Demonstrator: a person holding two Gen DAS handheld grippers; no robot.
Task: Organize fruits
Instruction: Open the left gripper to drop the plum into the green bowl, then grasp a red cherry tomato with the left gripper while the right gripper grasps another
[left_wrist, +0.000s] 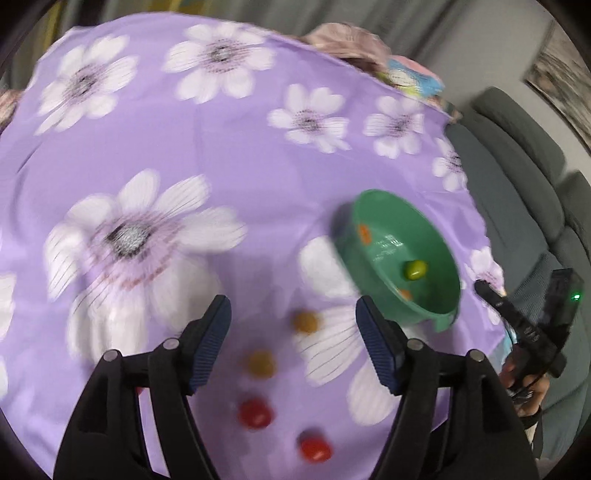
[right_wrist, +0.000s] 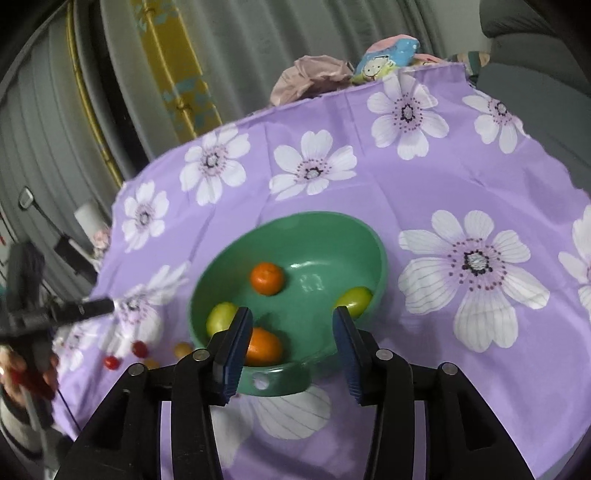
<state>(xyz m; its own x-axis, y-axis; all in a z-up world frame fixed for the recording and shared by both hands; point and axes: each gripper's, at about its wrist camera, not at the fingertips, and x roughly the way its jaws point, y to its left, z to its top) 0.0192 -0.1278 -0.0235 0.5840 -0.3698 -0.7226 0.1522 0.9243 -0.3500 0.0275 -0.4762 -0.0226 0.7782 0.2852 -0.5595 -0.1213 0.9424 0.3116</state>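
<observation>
In the left wrist view, the left gripper (left_wrist: 293, 345) hangs with jaws wide apart and empty above two yellow fruits (left_wrist: 261, 363) and two red fruits (left_wrist: 255, 412), just beside the green bowl (left_wrist: 439, 243). In the right wrist view, the right gripper (right_wrist: 291, 343), jaws spread and empty, hovers over that bowl's near rim; two orange fruits (right_wrist: 267, 278) and two green fruits (right_wrist: 354, 301) lie inside.

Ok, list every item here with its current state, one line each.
Left tool: open, empty.
Right tool: open, empty.
Green bowl: upright on cloth, holding fruit.
Two orange fruits: in bowl.
Two green fruits: in bowl.
Two red fruits: loose on cloth.
Two yellow fruits: loose on cloth.
</observation>
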